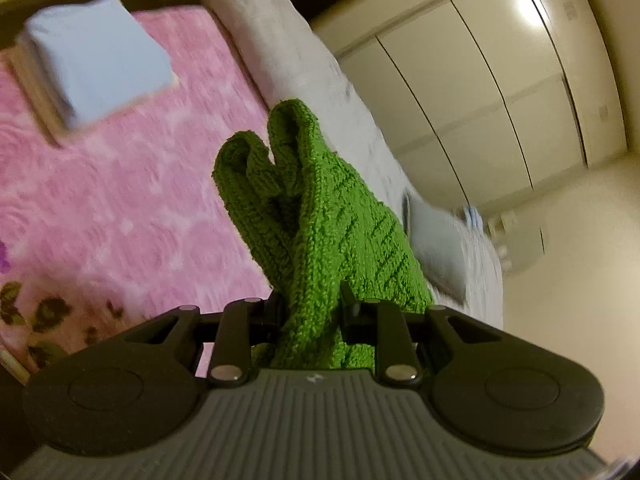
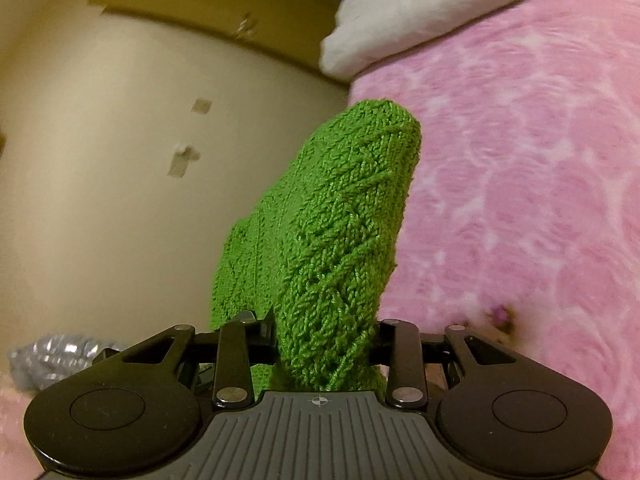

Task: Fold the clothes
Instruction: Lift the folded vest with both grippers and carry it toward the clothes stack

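Left wrist view: a bright green knitted garment [image 1: 320, 216], thick and chunky with a slanted ribbed pattern, is bunched into two rounded folds that stick up out of the left gripper [image 1: 310, 312], whose jaws pinch it near their base. The knit is held up clear of the bed, above a fluffy pink blanket [image 1: 132, 184] with a swirled pile and a patch of dark flower print at its near corner. A folded pale blue cloth [image 1: 100, 60] lies on the blanket farther off, and a white quilt [image 1: 296, 60] runs along the bed's far edge, with a grey item [image 1: 436, 248] on it. Beyond stand cream wardrobe doors [image 1: 480, 80]. From the right wrist view, the right gripper [image 2: 326, 340] likewise clamps a thick roll of the same green knit [image 2: 340, 220], which rises in one blunt, rounded hump. The pink blanket [image 2: 520, 180] fills the right side, a white pillow [image 2: 420, 12] lies at its top, and a cream wall [image 2: 100, 160] stands to the left.
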`<state>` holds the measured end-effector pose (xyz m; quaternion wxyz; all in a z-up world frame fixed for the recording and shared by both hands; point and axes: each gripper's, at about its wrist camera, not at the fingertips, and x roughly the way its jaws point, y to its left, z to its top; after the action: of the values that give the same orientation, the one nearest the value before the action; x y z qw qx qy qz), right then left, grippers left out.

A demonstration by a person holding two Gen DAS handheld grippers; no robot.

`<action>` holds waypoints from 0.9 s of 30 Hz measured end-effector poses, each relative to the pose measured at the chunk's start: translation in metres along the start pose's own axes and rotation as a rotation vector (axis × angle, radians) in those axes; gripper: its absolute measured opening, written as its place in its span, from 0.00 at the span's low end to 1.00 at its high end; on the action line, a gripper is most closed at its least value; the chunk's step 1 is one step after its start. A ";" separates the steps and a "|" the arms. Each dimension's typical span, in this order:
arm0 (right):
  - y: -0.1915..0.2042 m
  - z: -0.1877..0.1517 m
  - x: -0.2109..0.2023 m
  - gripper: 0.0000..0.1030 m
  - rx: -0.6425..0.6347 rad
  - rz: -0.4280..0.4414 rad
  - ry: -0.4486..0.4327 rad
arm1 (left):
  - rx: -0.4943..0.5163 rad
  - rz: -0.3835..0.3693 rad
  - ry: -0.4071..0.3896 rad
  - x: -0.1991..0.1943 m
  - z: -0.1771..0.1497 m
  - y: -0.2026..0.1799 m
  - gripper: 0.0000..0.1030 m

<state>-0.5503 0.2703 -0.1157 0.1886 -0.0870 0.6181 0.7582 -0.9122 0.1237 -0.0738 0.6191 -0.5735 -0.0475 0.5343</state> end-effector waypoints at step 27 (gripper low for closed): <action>0.034 0.021 0.276 0.33 0.206 -0.073 -0.149 | 0.103 0.032 0.241 0.048 0.292 0.190 0.19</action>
<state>-0.8135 0.3340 -0.1812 0.2695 -0.0330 0.6735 0.6876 -1.2030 0.3076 -0.1464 0.6404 -0.6019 0.0639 0.4728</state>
